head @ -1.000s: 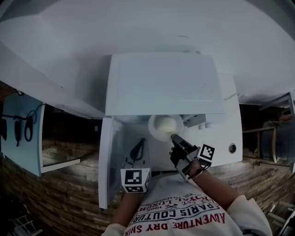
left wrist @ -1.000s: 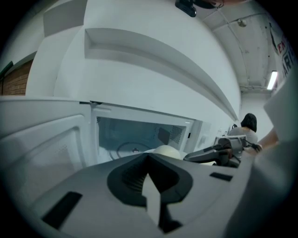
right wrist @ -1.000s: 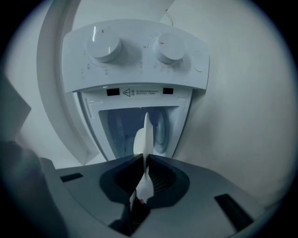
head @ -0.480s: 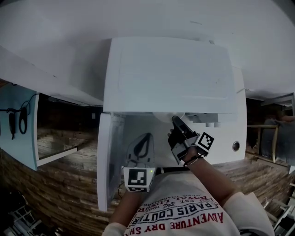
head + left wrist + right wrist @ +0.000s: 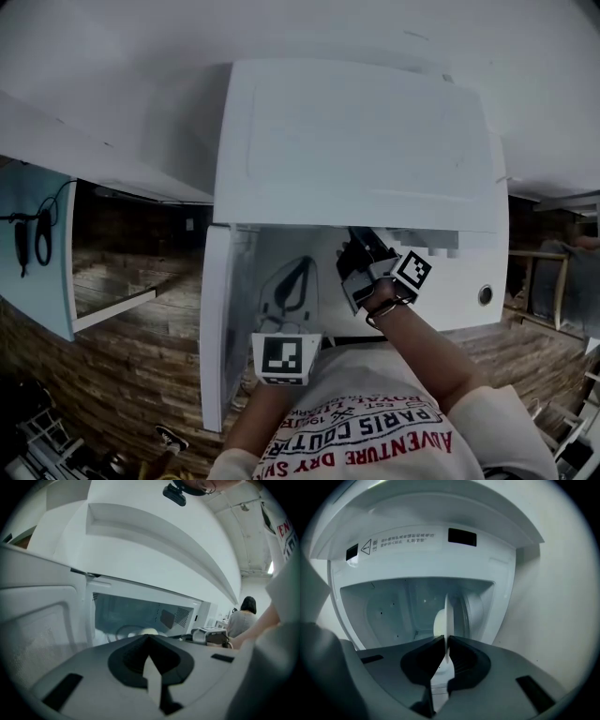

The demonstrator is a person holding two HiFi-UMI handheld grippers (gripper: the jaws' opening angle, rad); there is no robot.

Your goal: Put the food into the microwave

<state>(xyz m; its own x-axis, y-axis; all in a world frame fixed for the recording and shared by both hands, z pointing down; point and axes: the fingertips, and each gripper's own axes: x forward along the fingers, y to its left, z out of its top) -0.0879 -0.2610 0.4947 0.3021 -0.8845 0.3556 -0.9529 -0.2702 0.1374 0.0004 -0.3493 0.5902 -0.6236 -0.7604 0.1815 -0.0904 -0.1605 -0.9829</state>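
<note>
The white microwave (image 5: pixel 356 141) stands in front of me with its door (image 5: pixel 225 319) swung out to the left. My right gripper (image 5: pixel 356 242) reaches under the top edge into the cavity, shut on the rim of a white plate (image 5: pixel 447 616), seen edge-on between its jaws. A pale round bun (image 5: pixel 439 623) sits on that plate. From the left gripper view, plate (image 5: pixel 124 631) and bun (image 5: pixel 149 631) are low inside the cavity. My left gripper (image 5: pixel 300 267) hovers by the door's inner side, jaws together with nothing seen between them.
A round knob (image 5: pixel 485 294) sits on the microwave's right panel. A teal panel (image 5: pixel 37 272) with hanging dark items is at the far left, above a wooden floor (image 5: pixel 122 375). A seated person (image 5: pixel 241 618) is in the background on the right.
The right gripper has carried the plate and bun forward into the cavity; both are now hidden under the microwave's top in the head view. The left gripper has stayed put.
</note>
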